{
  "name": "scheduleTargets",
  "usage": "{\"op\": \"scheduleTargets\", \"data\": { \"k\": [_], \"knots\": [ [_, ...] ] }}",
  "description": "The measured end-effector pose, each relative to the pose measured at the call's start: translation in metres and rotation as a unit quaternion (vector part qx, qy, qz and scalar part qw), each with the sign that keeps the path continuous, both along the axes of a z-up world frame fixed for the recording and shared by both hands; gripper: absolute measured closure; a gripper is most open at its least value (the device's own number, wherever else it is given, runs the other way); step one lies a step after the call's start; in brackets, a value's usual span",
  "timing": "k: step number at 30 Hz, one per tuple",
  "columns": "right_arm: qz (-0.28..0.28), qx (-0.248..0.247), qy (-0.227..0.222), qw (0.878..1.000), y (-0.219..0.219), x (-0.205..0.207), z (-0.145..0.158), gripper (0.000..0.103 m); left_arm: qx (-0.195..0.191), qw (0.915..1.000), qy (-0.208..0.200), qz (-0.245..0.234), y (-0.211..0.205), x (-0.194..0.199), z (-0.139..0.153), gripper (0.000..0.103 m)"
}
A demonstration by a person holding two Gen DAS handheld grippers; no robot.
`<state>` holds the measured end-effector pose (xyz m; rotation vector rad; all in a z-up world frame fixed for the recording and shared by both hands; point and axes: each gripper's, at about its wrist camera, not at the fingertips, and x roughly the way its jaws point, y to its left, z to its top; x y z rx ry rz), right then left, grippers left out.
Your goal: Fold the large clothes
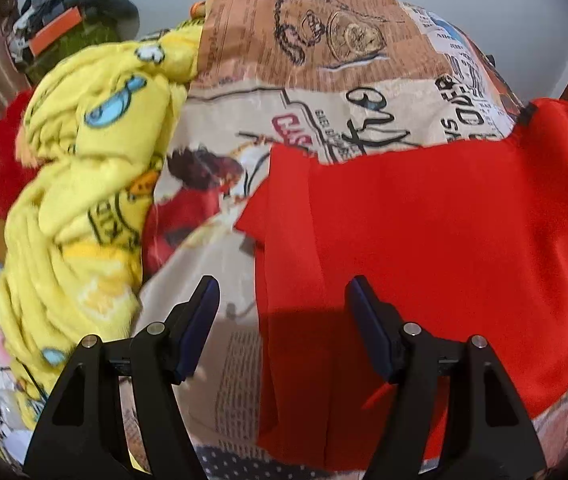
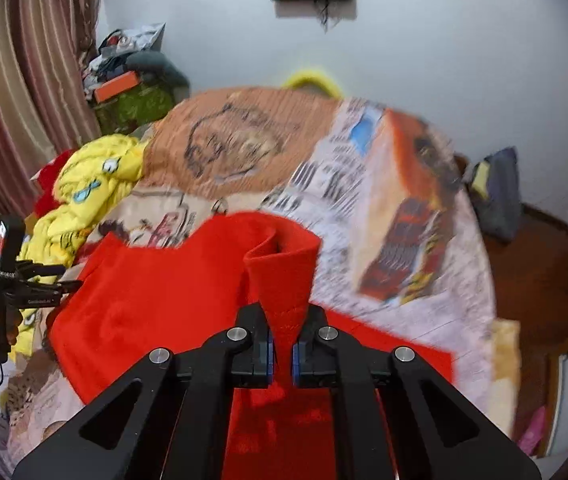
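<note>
Bed (image 1: 363,92) (newsprint-patterned sheet) bears red cloth (image 1: 443,220) and yellow blanket (image 1: 84,184).

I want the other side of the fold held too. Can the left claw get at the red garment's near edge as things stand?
Probably yes: the left claw hangs open right above the red garment edge on the bedsheet, with nothing between.

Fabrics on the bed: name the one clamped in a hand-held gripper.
The plain red cloth. The right hand-held gripper pinches a raised fold of it. The bunched yellow cartoon-print blanket lies untouched alongside, and the printed bedsheet lies beneath both.
</note>
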<state>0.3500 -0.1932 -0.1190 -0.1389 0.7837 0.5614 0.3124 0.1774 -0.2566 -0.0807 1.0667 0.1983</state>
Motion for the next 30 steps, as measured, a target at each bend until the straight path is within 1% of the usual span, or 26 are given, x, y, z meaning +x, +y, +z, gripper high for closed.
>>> {"op": "scheduleTargets", "data": {
  "k": [4,6,8,9,11,14,15,19,21,23,24,25,26,28,30],
  "knots": [
    [-0.033,0.001,-0.019,0.999,-0.021,0.018,0.026,0.098,0.021,0.9998,-0.003,-0.002,-0.003,0.020,-0.001,0.037],
    [-0.047,-0.005,-0.021,0.999,-0.025,0.028,0.030,0.098,0.036,0.9993,0.004,-0.002,-0.005,0.031,-0.007,0.037],
    [-0.057,-0.010,-0.013,0.998,-0.026,0.041,0.024,0.098,0.050,0.9986,0.014,0.001,-0.006,0.041,-0.014,0.037],
    [-0.061,-0.016,-0.007,0.998,-0.025,0.046,0.019,0.098,0.059,0.9981,0.018,0.006,-0.006,0.047,-0.019,0.037],
    [-0.073,-0.031,0.008,0.997,-0.024,0.060,0.001,0.098,0.064,0.9977,0.021,0.010,-0.004,0.053,-0.025,0.037],
    [-0.094,-0.047,0.042,0.994,-0.025,0.078,-0.032,0.098,0.049,0.9983,0.029,0.015,-0.001,0.061,-0.036,0.037],
    [-0.100,-0.051,0.055,0.992,-0.026,0.085,-0.044,0.098,0.049,0.9982,0.031,0.015,0.000,0.062,-0.039,0.037],
    [-0.125,-0.053,0.095,0.986,-0.038,0.098,-0.076,0.097,0.069,0.9972,0.025,0.014,0.000,0.065,-0.043,0.032],
    [-0.136,-0.058,0.102,0.984,-0.043,0.098,-0.082,0.091,0.070,0.9970,0.025,0.023,0.004,0.066,-0.045,0.029],
    [-0.150,-0.071,0.102,0.981,-0.047,0.094,-0.082,0.079,0.073,0.9964,0.021,0.037,0.009,0.067,-0.043,0.029],
    [-0.160,-0.084,0.101,0.978,-0.049,0.092,-0.081,0.076,0.079,0.9957,0.019,0.046,0.011,0.068,-0.041,0.030],
    [-0.170,-0.100,0.098,0.975,-0.051,0.089,-0.079,0.070,0.092,0.9939,0.019,0.057,0.013,0.068,-0.039,0.030],
    [-0.175,-0.109,0.093,0.974,-0.052,0.086,-0.076,0.067,0.106,0.9919,0.019,0.068,0.015,0.069,-0.035,0.030],
    [-0.169,-0.111,0.079,0.976,-0.053,0.074,-0.064,0.066,0.091,0.9934,0.013,0.069,0.020,0.066,-0.026,0.031],
    [-0.149,-0.095,0.076,0.981,-0.051,0.060,-0.052,0.065,0.069,0.9957,0.000,0.062,0.019,0.060,-0.011,0.031]
  ]
}}
